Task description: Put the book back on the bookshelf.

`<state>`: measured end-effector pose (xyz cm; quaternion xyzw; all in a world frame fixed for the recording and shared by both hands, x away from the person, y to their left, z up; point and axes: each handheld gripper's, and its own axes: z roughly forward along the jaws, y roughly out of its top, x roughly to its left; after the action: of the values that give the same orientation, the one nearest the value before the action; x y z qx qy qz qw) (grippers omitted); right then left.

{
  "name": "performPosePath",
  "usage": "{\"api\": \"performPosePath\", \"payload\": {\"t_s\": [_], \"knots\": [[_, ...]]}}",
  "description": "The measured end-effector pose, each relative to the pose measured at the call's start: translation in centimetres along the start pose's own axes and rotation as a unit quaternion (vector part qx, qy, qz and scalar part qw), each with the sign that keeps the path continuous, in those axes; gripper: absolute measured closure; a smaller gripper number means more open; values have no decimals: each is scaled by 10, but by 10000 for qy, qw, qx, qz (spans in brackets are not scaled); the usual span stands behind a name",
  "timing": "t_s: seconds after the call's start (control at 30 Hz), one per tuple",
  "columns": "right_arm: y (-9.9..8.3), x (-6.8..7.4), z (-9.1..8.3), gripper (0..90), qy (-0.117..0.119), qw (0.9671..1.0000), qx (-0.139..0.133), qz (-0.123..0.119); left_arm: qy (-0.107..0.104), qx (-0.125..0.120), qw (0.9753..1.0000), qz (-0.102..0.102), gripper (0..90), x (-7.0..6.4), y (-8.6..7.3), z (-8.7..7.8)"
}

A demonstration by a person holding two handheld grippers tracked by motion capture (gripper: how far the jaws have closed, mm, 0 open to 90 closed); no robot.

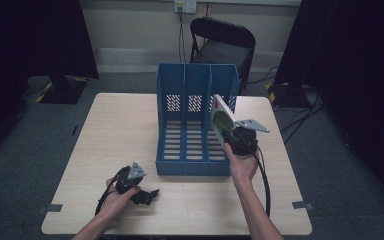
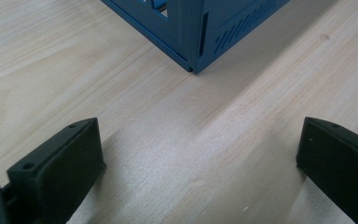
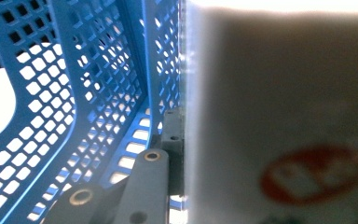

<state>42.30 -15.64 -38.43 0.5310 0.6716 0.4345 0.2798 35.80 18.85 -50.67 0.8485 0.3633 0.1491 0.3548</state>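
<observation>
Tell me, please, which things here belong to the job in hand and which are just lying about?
In the job:
- white booklet, clamped in the right gripper
- blue file rack, which the booklet is at

Lying about:
- left gripper, fingers open, resting on the table
- black chair behind the table

1. The file rack [image 1: 196, 125] at the centre of the frame is bright blue, with slotted floors and a perforated lattice of small holes in its back wall and dividers.
2. The booklet [image 1: 221, 120], right of centre, is white with a green patch and a small red mark; up close the mark is a red rounded badge with white shapes.
3. The tabletop [image 1: 125, 130] is pale wood with a fine straight grain.
4. The right tool [image 1: 235, 136] is black under a grey plate.
5. The left tool [image 1: 147, 195], lower left, is black too.
6. The chair [image 1: 225, 45], top centre, is black.
7. The floor [image 1: 350, 165] is dark grey.
</observation>
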Motion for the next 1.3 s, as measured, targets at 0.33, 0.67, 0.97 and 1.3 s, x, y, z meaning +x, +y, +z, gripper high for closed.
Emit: {"api": "performPosePath", "payload": {"t_s": [0.33,0.67,0.97,1.3], "knots": [[-10,2,23,765,-113,9998,146,73,-24,6,10000,25,0,1,0,0],[-17,3,36,765,-237,9991,348,72,-26,7,10000,40,0,1,0,0],[-21,-6,37,764,-279,9984,490,-23,-32,6,10000,47,0,1,0,0],[-26,-6,39,761,-221,9979,602,-67,-31,5,10000,43,0,1,0,0]]}}
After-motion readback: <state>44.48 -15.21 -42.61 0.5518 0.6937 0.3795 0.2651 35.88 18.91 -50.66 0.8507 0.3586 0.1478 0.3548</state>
